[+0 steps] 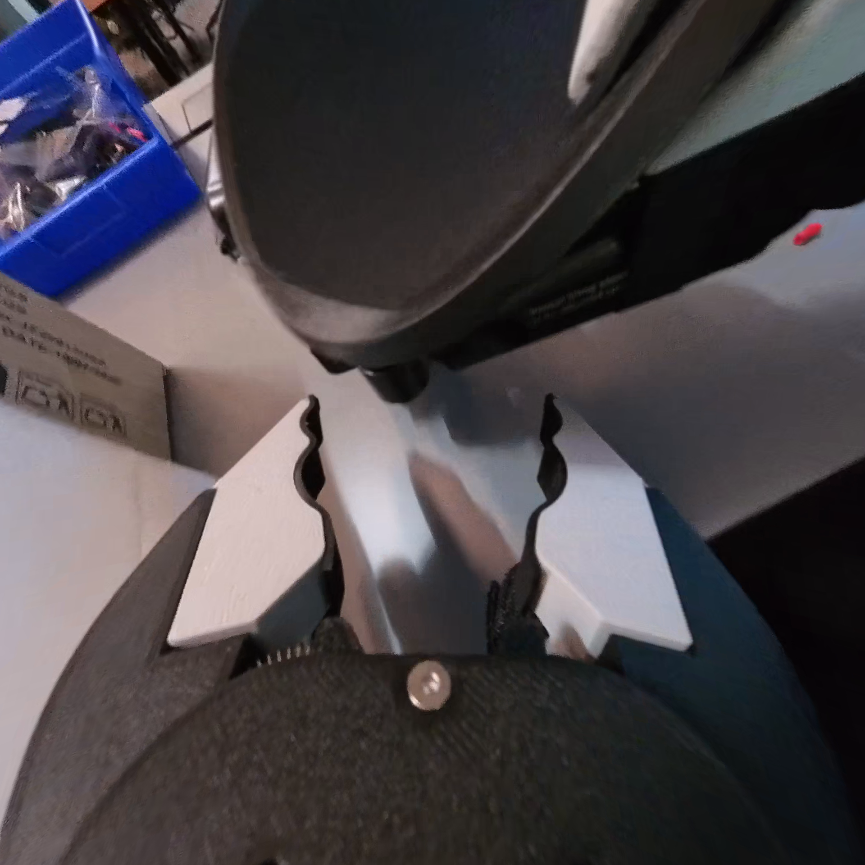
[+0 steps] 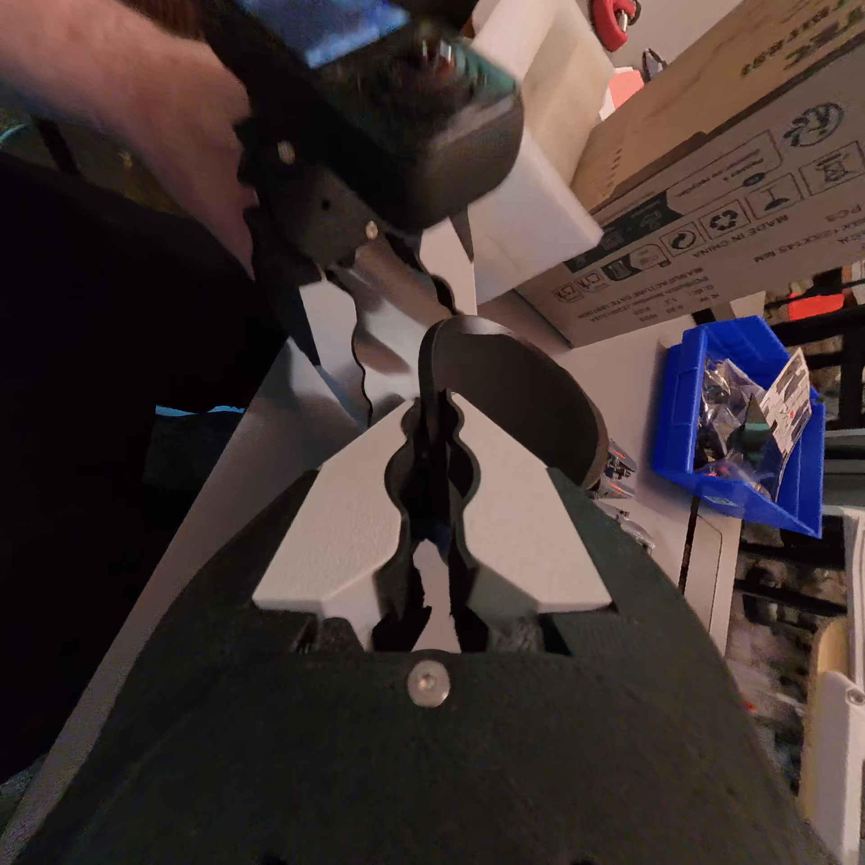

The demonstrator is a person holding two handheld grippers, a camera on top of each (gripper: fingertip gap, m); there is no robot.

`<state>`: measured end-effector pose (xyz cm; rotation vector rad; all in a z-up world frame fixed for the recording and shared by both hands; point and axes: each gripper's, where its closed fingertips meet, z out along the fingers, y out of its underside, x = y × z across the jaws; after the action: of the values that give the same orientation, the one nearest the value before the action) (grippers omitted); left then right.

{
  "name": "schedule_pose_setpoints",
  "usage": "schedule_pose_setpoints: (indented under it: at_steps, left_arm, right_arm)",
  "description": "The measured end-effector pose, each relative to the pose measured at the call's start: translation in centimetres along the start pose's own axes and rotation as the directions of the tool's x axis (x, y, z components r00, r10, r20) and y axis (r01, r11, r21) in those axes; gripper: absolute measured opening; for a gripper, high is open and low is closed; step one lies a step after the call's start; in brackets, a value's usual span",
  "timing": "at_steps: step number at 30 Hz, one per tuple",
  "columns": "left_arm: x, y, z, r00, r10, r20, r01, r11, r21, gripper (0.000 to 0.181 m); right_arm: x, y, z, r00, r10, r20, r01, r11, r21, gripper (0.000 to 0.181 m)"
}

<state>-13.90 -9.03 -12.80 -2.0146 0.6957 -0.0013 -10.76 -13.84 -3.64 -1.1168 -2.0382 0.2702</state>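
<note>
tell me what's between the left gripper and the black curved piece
Only bare white tabletop, in the left wrist view; the open left gripper sits short of the black curved piece.

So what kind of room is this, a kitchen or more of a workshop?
Probably a workshop or storeroom: a blue parts bin full of small bagged bits, a printed cardboard box and white foam blocks crowd a white tabletop.

A bin point(image 2: 744, 496) of small bagged parts point(image 2: 730, 421) sits on the worktop point(image 2: 608, 365) near its far edge. A cardboard box point(image 2: 730, 196) stands just beside it, with foam blocks point(image 2: 524, 220) against the box.
</note>
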Motion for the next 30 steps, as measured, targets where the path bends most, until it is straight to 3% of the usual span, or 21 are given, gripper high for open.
schedule_pose_setpoints:
  at_steps: [3, 7, 11, 17, 21, 28, 30]
  left_arm:
    - [0.5, 0.0, -2.1, 0.997, 0.057, 0.050, -0.059, 0.998, 0.035, 0.092]
    - [1.1, -1.9, -4.8, 0.989, 0.116, 0.095, -0.125, 0.987, 0.098, 0.098]
    - [1.4, -4.3, -6.5, 0.948, 0.271, 0.164, -0.292, 0.949, 0.121, 0.117]
    - [2.4, -4.3, -5.2, 0.806, 0.572, 0.155, -0.582, 0.813, 0.029, 0.139]
    - [3.8, -3.4, -3.6, 0.686, 0.714, 0.138, -0.718, 0.695, -0.025, 0.136]
    - [3.5, -2.0, -1.8, 0.699, 0.705, 0.120, -0.708, 0.706, -0.031, 0.134]
    - [3.6, -2.0, -1.8, 0.704, 0.699, 0.125, -0.703, 0.711, -0.013, 0.133]
  right_arm:
    - [-1.2, 0.4, -0.1, 0.998, -0.063, -0.005, 0.063, 0.998, 0.018, 0.006]
    - [-2.4, 1.1, -0.2, 0.985, -0.166, -0.047, 0.168, 0.985, 0.033, 0.006]
    - [-4.4, 1.3, 0.6, 0.956, -0.274, -0.102, 0.278, 0.960, 0.026, 0.006]
    - [-6.8, 2.1, 2.5, 0.903, -0.413, -0.118, 0.411, 0.911, -0.040, 0.008]
    - [-7.7, 2.7, 3.5, 0.891, -0.439, -0.114, 0.438, 0.898, -0.035, 0.009]
    - [-7.8, 2.3, 4.3, 0.907, -0.391, -0.155, 0.390, 0.920, -0.032, 0.012]
    - [-7.5, 1.9, 4.0, 0.907, -0.372, -0.198, 0.372, 0.927, -0.040, 0.030]
